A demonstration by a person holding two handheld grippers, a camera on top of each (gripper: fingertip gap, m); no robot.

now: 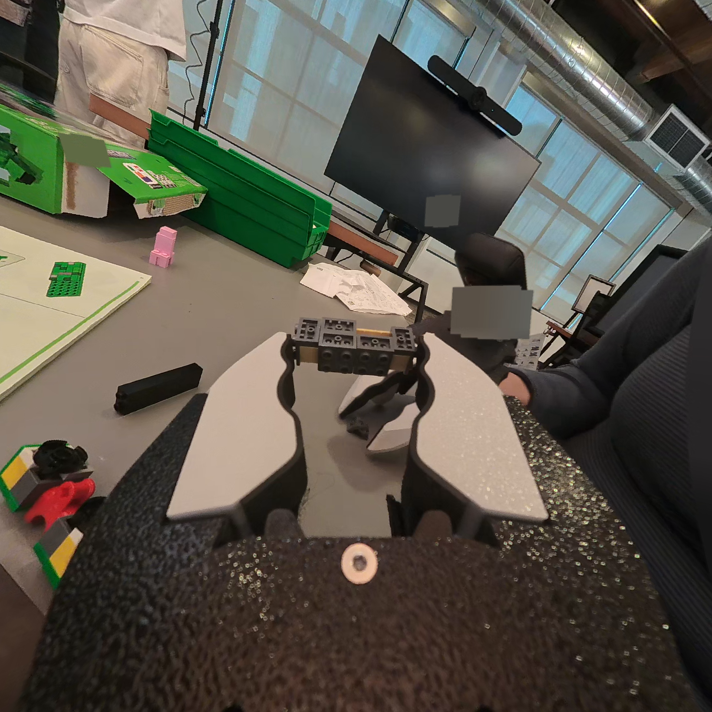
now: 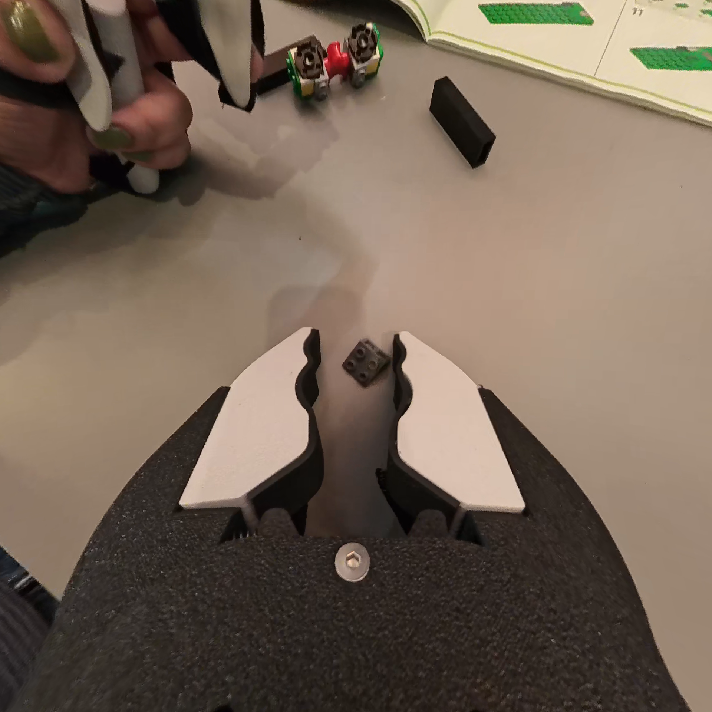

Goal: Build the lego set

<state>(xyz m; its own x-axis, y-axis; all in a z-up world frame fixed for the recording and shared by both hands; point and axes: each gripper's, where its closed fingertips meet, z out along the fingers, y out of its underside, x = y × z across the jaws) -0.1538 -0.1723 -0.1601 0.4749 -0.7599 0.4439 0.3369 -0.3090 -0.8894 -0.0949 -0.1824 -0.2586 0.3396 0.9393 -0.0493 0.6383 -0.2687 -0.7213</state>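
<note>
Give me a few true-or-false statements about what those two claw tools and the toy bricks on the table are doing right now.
1. The left gripper holds a dark grey brick assembly off the table. True.
2. The right gripper is clamped shut on a brick. False: its jaws are open around a small dark grey piece lying on the table.
3. The long black block stands upright. False: it lies on its side.
4. An instruction booklet lies open on the table. True.
</note>
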